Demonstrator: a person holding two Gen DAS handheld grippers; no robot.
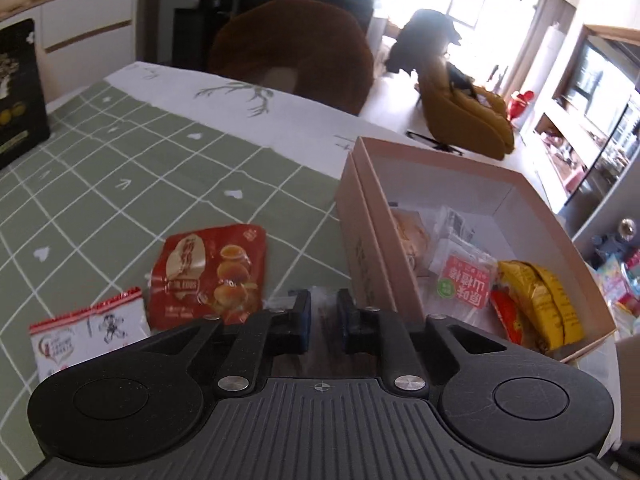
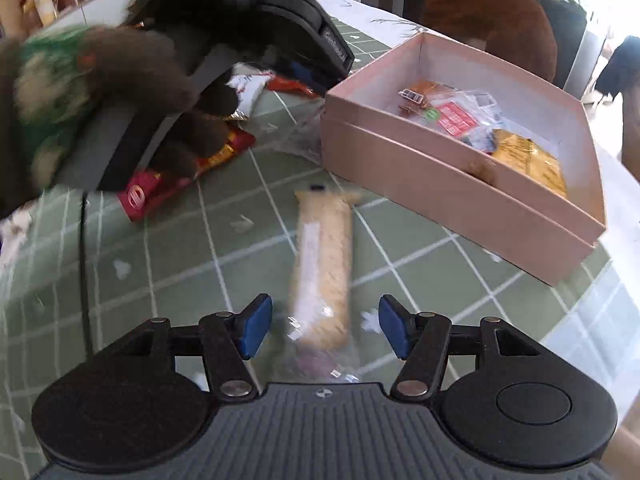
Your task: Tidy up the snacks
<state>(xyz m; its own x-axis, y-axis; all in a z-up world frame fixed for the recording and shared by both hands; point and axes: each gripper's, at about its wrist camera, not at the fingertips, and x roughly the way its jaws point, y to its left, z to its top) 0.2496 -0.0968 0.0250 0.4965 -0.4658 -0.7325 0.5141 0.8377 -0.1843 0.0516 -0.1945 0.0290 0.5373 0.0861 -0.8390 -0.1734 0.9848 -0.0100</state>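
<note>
now i'm mid-sort: my right tongs [image 2: 325, 327] hang wide open over a biscuit pack [image 2: 323, 268] lying on the counter [image 2: 420, 248], just beside the box [image 2: 452, 196]. next i judge i must drop, pinch it across its width and lift over the box's near wall. my left tongs [image 1: 323, 318] are nearly shut on a clear packet [image 1: 323, 300], though i cannot tell if they grip it. red packs [image 1: 210, 276] crowd the left; the counter's right edge lies close behind the box.
</note>
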